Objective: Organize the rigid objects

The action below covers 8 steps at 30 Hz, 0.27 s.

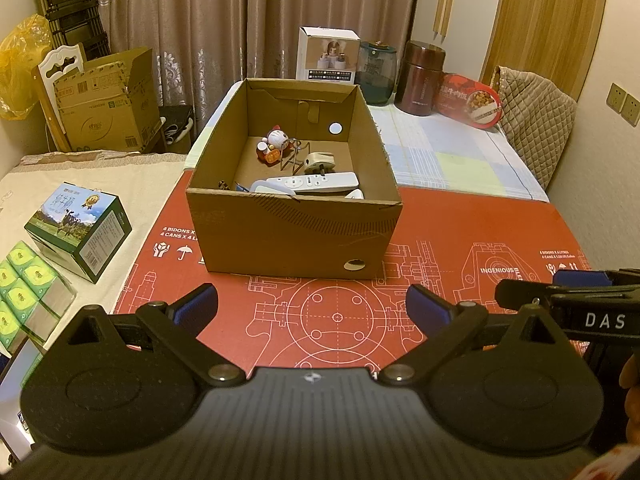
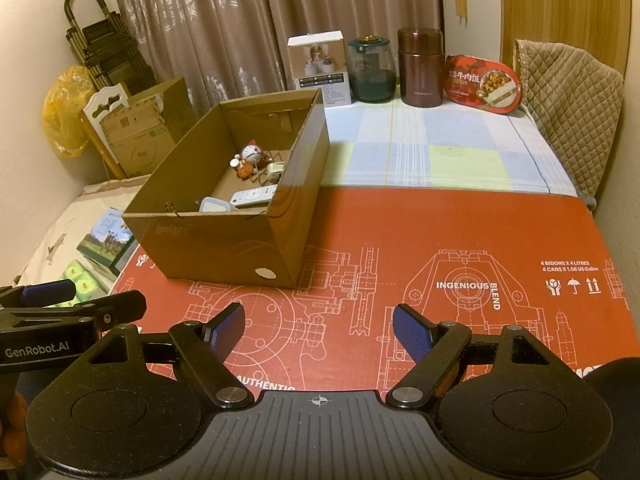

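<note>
An open cardboard box (image 1: pixel 296 232) stands on a flattened red carton printed with white machine drawings (image 1: pixel 460 232), toward its far left part. Inside the box lie a white remote control (image 1: pixel 312 182) near the front wall, a white plug adapter (image 1: pixel 319 161) just behind it, a small cat figurine (image 1: pixel 273 144) farther back on the left, and a thin wire stand (image 1: pixel 294 156) beside the figurine; a pale blue-white container (image 2: pixel 216 205) sits beside the remote at the near wall. The left gripper (image 1: pixel 312 304) hangs over the near edge of the red carton with its blue-padded fingers spread wide and nothing between them. The right gripper (image 2: pixel 319 326) hovers to its right, likewise spread apart and empty, over the printed drawings. Beyond the carton, on a checked cloth (image 2: pixel 440 148), a white product box (image 2: pixel 320 68), a dark green jar (image 2: pixel 371 70), a brown thermos (image 2: pixel 421 66) and a red meal tub (image 2: pixel 482 84) stand in a row along the far edge. A green milk carton box (image 1: pixel 78 228) sits well left of the cardboard box.
</note>
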Tool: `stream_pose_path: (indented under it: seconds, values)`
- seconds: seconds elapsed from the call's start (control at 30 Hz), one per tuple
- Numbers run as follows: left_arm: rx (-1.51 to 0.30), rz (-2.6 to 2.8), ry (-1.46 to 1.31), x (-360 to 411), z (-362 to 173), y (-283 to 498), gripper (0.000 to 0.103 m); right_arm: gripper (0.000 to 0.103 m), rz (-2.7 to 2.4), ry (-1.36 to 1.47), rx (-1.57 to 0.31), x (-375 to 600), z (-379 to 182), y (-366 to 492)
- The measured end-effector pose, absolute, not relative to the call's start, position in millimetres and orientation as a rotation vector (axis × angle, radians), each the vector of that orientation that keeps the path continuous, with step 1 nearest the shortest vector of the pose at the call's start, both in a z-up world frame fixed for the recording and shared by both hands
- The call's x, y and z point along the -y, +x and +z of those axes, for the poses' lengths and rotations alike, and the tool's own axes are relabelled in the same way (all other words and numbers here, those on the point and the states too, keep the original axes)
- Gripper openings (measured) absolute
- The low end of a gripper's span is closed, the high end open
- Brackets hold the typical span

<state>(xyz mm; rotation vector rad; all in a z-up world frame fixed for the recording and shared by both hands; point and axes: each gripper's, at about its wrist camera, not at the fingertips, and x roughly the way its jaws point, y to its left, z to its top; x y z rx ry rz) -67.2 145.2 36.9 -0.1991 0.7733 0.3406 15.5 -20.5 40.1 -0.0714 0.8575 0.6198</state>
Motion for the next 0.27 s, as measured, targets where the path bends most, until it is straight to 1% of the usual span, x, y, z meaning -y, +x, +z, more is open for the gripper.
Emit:
stream_pose_path:
  seconds: [0.27]
  values:
    - [-0.758, 0.343, -0.211, -146.1, 36.4, -67.0, 0.099, 0.078, 0.620, -0.071, -0.857, 21.0, 40.3, 15.5]
